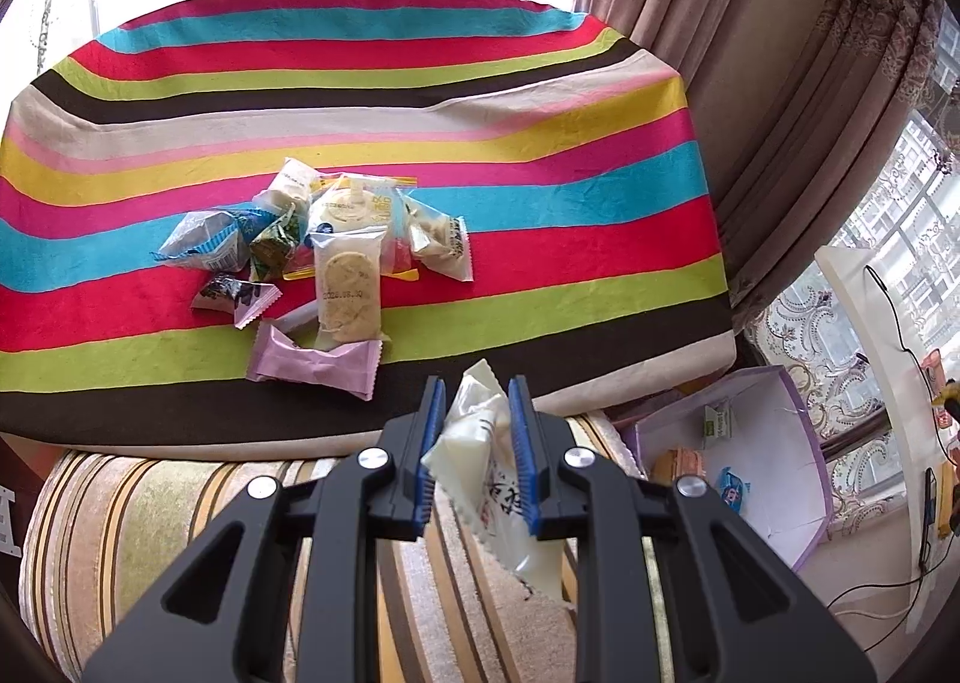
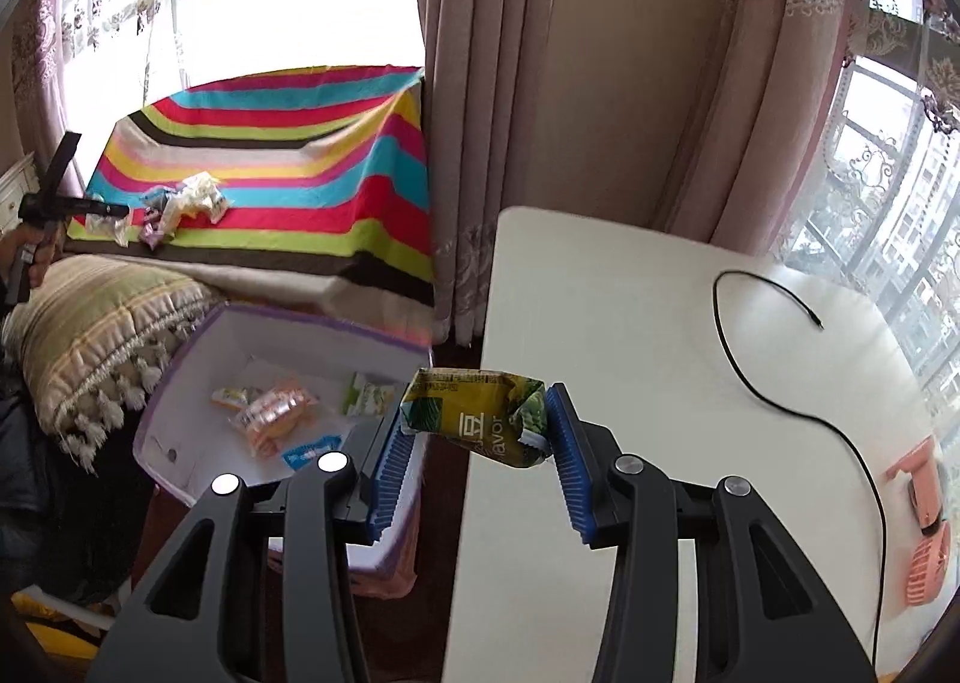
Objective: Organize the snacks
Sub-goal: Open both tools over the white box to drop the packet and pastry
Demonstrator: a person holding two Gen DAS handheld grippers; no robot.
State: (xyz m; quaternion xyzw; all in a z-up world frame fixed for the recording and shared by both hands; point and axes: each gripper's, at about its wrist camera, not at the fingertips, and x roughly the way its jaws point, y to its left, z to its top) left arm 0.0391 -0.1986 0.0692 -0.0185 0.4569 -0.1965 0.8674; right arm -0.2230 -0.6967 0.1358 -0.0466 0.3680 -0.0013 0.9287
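My left gripper [image 1: 477,392] is shut on a white snack packet [image 1: 492,467], which hangs between its blue pads over the near edge of the striped cloth [image 1: 540,191]. A pile of wrapped snacks [image 1: 324,251] lies on that cloth ahead, a pink packet [image 1: 315,368] nearest. My right gripper [image 2: 480,413] is shut on a yellow-green snack packet [image 2: 480,413], held crosswise over the gap between a purple-edged white box [image 2: 198,359] and a white table [image 2: 600,323]. The box holds several snacks, among them an orange packet [image 2: 276,413]. The left gripper [image 2: 66,212] shows far left in the right wrist view.
A striped cushion [image 2: 90,335] lies between the cloth-covered surface and the box [image 1: 774,443]. A black cable [image 2: 780,407] runs across the white table, and a pink fan [image 2: 924,539] sits at its right edge. Curtains [image 2: 480,113] hang behind.
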